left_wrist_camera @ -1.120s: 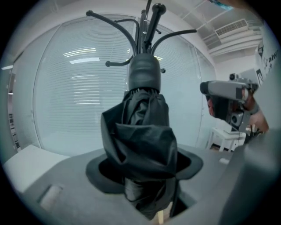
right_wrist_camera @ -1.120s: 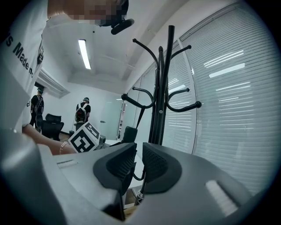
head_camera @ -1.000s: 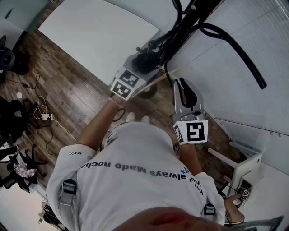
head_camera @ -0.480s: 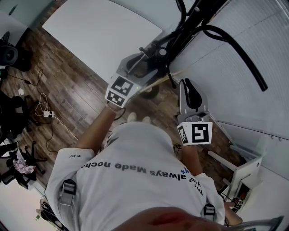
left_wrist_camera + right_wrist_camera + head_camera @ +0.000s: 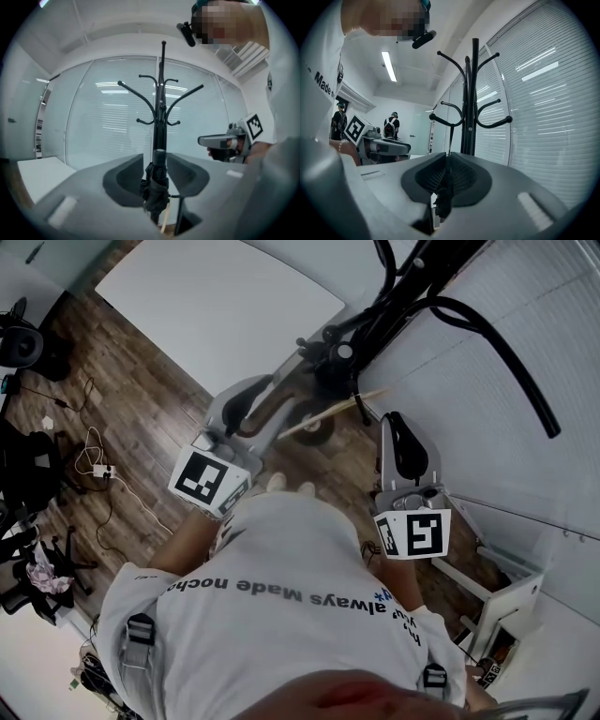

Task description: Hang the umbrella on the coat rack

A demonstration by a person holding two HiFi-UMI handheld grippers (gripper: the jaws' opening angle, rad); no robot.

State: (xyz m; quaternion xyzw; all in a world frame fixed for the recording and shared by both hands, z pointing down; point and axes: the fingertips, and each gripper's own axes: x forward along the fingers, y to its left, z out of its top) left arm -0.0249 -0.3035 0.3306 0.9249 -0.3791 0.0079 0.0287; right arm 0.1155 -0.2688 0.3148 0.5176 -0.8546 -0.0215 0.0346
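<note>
The black folded umbrella (image 5: 157, 187) hangs from the black coat rack (image 5: 161, 117), in front of its pole. Its pale wooden shaft (image 5: 328, 413) shows in the head view. My left gripper (image 5: 156, 161) is drawn back from the umbrella. Its jaws are closing, still apart, with nothing between them; the umbrella shows beyond the gap. In the head view the left gripper (image 5: 267, 395) is left of the rack (image 5: 441, 306). My right gripper (image 5: 392, 418) points at the rack (image 5: 472, 93), shut and empty. A thin strap (image 5: 449, 138) runs down from a hook.
A white table (image 5: 216, 296) stands on the far side of the wooden floor. Cables and a power strip (image 5: 98, 470) lie at the left, near dark chairs. A blind-covered glass wall (image 5: 525, 352) runs behind the rack. White furniture (image 5: 511, 601) stands at lower right. People stand far off (image 5: 391, 124).
The left gripper has let go of the umbrella and pulled back left, toward the person. The umbrella stays hanging on the rack. The right gripper has barely moved.
</note>
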